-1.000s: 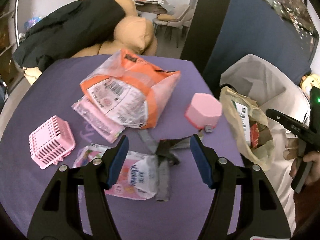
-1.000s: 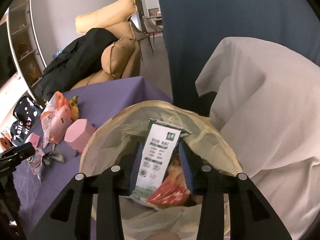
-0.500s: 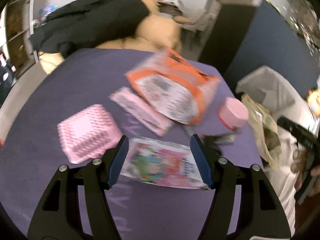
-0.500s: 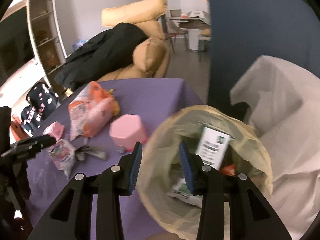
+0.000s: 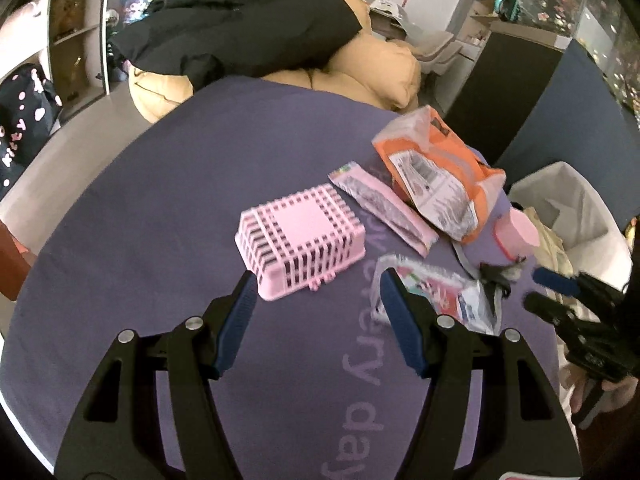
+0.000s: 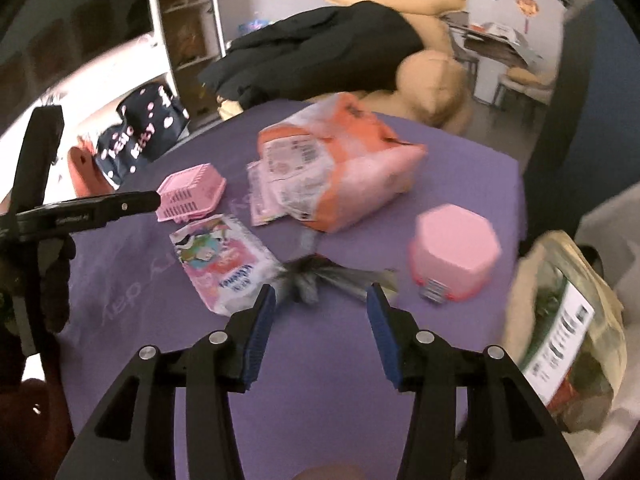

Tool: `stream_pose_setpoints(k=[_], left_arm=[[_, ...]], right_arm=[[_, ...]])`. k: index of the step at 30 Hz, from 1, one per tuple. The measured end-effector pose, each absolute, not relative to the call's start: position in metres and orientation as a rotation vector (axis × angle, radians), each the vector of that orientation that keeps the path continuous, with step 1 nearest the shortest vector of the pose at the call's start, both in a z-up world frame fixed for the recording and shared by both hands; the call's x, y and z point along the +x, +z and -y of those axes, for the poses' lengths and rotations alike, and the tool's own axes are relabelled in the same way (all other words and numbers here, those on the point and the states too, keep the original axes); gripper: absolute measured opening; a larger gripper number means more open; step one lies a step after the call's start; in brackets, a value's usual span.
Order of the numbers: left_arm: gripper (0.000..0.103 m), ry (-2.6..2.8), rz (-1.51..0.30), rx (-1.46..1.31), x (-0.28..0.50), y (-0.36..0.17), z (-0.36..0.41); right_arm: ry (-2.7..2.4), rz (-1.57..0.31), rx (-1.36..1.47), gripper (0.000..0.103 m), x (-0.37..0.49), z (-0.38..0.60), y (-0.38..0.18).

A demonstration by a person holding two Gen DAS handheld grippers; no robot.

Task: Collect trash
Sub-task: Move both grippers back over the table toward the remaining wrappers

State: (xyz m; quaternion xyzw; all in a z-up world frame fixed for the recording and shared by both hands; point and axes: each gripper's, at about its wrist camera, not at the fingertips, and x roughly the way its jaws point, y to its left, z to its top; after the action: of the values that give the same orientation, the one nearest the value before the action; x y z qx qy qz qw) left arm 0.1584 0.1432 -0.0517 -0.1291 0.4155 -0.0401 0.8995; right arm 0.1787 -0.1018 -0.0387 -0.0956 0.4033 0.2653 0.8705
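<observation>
On the purple table (image 5: pixel 200 184) lie an orange and white bag (image 5: pixel 434 174) (image 6: pixel 336 164), a long pink wrapper (image 5: pixel 380 204), a pink tissue pack (image 5: pixel 436 294) (image 6: pixel 224 262) and a dark crumpled wrapper (image 5: pixel 498 276) (image 6: pixel 320 276). My left gripper (image 5: pixel 316 284) is open and empty just in front of an upturned pink basket (image 5: pixel 300 236) (image 6: pixel 190 192). My right gripper (image 6: pixel 320 300) is open and empty just short of the dark wrapper. A lined trash bag (image 6: pixel 568 320) with trash in it hangs at the table's right edge.
A pink hexagonal box (image 6: pixel 454 248) (image 5: pixel 516 232) stands near the right edge of the table. Tan cushions (image 5: pixel 372 68) with a black coat (image 5: pixel 240 36) lie behind the table. A white cloth-covered bin (image 5: pixel 568 208) stands beside the trash bag.
My right gripper has swung left from above the trash bag, where a green and white packet stays, to over the table. My left gripper has moved left toward the pink basket.
</observation>
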Motion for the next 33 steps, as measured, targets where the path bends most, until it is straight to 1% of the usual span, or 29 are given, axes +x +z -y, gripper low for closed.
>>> stream_pose_setpoints(k=[5,9,15,21,27,33], left_arm=[[0.060,-0.131,-0.900,-0.293,0.153,-0.063,-0.138],[0.060,-0.199,-0.933,-0.342,0.151,-0.067,-0.132],[0.060,-0.282,-0.970,-0.382,0.158,-0.073,-0.111],[0.060,-0.234,-0.953,-0.378,0.174,-0.073,-0.103],[0.060,-0.165,-0.943,-0.243,0.189,-0.073,-0.081],[0.060,-0.160,-0.951,-0.141,0.197,-0.074,-0.071]], right_arm=[[0.504,-0.819,-0.183,0.045,0.201,0.089,-0.043],[0.495,-0.901,-0.154,0.045,0.214,0.094,-0.055],[0.470,-0.929,-0.142,0.044,0.184,0.112,-0.055],[0.432,-0.920,-0.081,0.044,0.152,0.136,-0.053],[0.426,-0.872,0.000,0.044,0.133,0.149,-0.050],[0.409,-0.879,-0.017,0.046,0.126,0.144,-0.058]])
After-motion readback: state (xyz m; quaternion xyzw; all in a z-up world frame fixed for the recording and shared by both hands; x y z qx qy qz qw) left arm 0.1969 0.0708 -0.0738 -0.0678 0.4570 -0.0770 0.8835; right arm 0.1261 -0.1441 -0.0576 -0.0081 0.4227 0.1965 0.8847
